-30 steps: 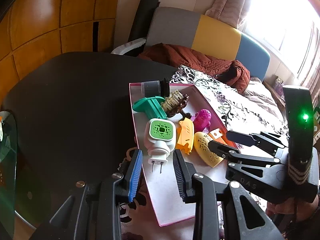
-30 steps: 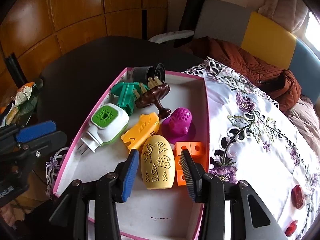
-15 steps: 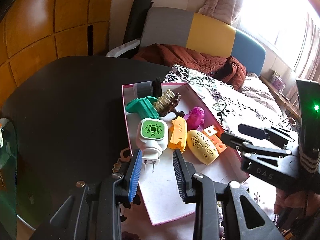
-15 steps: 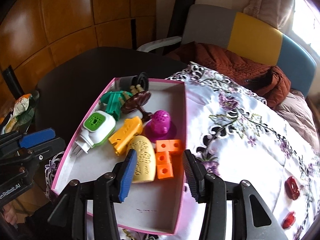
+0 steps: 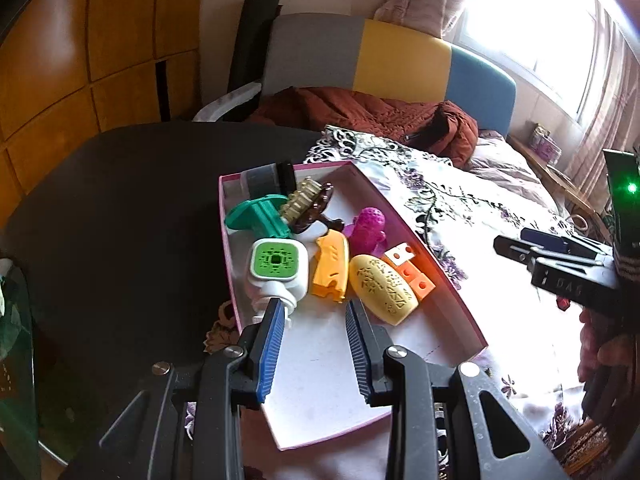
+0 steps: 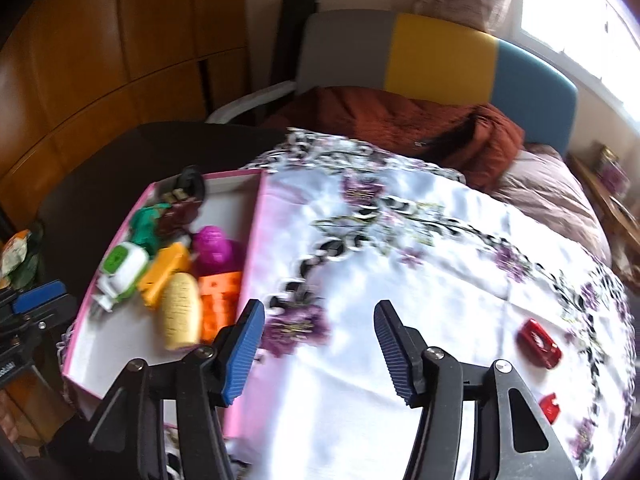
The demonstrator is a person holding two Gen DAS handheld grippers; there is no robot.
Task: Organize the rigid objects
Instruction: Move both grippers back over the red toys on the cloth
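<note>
Two red pieces (image 6: 537, 343) lay at the frame's right edge, well apart from my wide-open, empty right gripper (image 6: 318, 350); I judged that a hasty sideways reach might knock them off the cloth (image 6: 420, 248).

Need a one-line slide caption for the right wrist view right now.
Open right gripper over the floral tablecloth, pink box of sorted toys at left, two red pieces at right.
</note>
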